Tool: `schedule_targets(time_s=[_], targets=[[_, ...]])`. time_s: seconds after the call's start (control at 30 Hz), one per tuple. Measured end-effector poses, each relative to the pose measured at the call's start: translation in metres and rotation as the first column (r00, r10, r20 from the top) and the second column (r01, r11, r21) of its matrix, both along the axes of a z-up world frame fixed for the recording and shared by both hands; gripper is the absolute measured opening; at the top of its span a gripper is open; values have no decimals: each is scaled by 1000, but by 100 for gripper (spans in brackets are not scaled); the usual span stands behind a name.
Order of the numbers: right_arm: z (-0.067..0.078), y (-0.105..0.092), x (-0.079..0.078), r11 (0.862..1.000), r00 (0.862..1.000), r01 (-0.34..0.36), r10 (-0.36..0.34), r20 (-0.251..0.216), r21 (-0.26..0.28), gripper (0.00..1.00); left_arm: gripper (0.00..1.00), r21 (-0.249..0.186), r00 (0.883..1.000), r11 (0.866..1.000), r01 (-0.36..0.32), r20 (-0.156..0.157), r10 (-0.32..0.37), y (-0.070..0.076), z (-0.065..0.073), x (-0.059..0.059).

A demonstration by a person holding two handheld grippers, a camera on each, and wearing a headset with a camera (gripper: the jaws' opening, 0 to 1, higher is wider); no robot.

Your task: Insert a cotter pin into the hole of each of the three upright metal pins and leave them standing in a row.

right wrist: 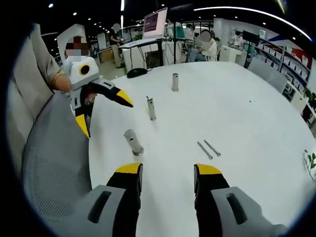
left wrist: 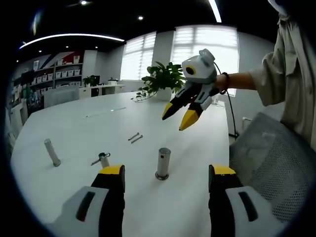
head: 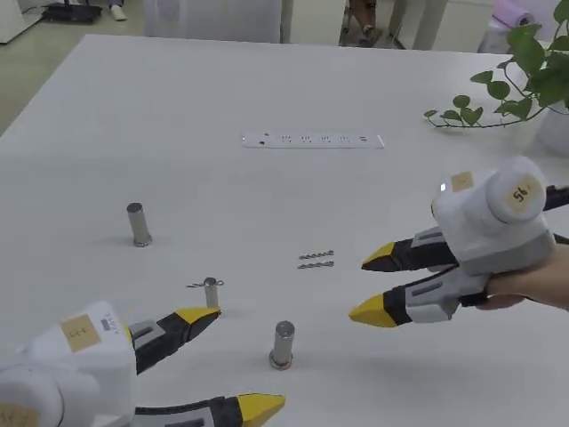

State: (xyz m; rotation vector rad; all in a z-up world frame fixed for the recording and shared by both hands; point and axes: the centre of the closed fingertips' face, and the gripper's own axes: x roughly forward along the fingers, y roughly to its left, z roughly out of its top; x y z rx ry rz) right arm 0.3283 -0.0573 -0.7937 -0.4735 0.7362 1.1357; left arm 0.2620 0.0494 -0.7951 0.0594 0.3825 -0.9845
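Note:
Three upright metal pins stand on the white table: a far left pin [head: 138, 224], a middle pin [head: 212, 292] with a cotter pin through its top, and a near pin [head: 283, 344]. Two loose cotter pins [head: 316, 260] lie side by side right of them. My left gripper [head: 240, 363] is open at the bottom left, just short of the near pin [left wrist: 163, 163] and holding nothing. My right gripper [head: 364, 286] hovers open to the right, its tips toward the loose cotter pins [right wrist: 209, 148]. The middle pin [left wrist: 104, 160] shows its cotter pin sticking out sideways.
A white power strip [head: 311, 140] lies across the table's middle, far side. A potted plant [head: 524, 71] stands at the back right corner. A grey mesh chair [right wrist: 54, 168] is at the table's near edge. People sit at desks in the background.

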Motion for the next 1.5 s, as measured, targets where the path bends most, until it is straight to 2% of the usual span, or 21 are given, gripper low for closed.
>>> schedule_targets(time_s=[0.23, 0.33, 0.43, 0.77, 1.17, 1.5], targets=[[-9, 5, 12, 996, 998, -63, 62, -12, -61, 42, 73, -6, 1000, 1000, -15, -5, 15, 4, 0, -1], [-14, 5, 16, 993, 996, -83, 81, -26, -86, 41, 72, -3, 999, 1000, -31, 6, 31, 6, 2, 0], [-21, 3, 22, 987, 994, -104, 101, -29, -121, 41, 71, -5, 999, 999, -37, 3, 37, 8, 2, 0], [-33, 4, 36, 970, 987, -161, 153, -55, -185, 35, 68, 3, 999, 999, -47, 1, 47, 12, -2, -3], [-44, 4, 56, 951, 978, -207, 201, -48, -230, 29, 61, 0, 998, 998, -57, 2, 57, 14, -4, -5], [-54, 6, 71, 941, 972, -231, 231, -30, -249, 25, 57, 3, 998, 998, -68, 1, 68, 16, -6, -4]])
